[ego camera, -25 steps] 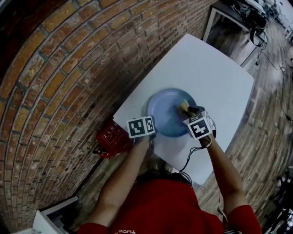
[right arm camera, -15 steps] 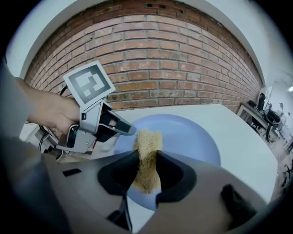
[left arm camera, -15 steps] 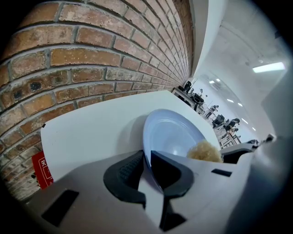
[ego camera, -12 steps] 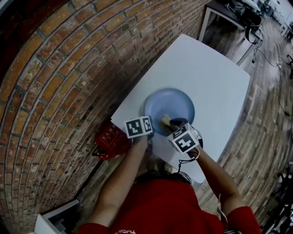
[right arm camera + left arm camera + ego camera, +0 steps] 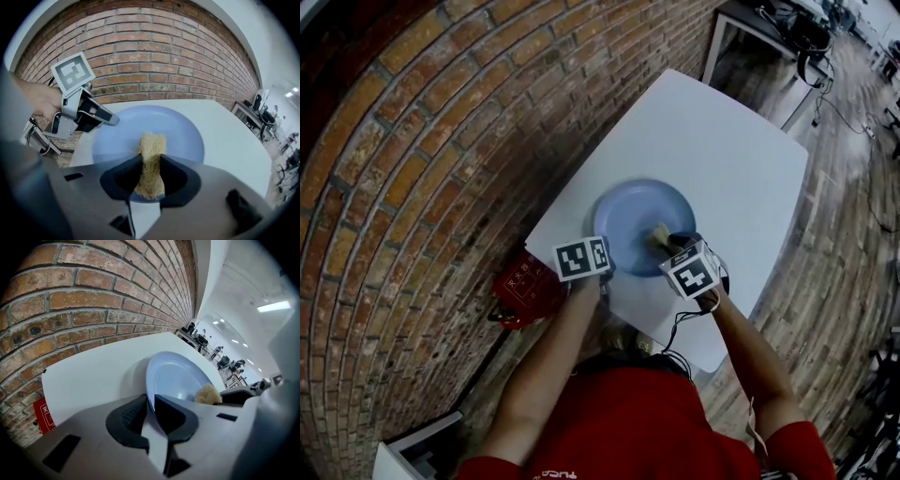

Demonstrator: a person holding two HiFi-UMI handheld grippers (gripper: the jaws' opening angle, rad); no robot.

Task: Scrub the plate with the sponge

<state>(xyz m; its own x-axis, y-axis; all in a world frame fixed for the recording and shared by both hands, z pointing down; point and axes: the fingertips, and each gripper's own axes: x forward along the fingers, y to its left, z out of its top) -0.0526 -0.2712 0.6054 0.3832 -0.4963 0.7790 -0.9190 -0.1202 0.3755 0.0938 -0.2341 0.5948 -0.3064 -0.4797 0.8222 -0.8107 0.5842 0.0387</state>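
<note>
I am pinching the plate (image 5: 628, 214) rim with my left gripper (image 5: 150, 403) and pressing the sponge (image 5: 153, 141), clamped in my right gripper (image 5: 151, 164), onto it on the table (image 5: 727, 150). Scrubbing seems under way, not finished.

The person is wearing a red shirt (image 5: 628, 417). The left gripper (image 5: 151, 401) and right gripper (image 5: 151, 164) are showing grey bodies and black pads (image 5: 126, 416).

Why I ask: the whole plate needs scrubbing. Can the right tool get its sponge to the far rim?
Probably yes: right tool holds the sponge over the plate; left tool clamps only the near rim, leaving the far side free.
</note>
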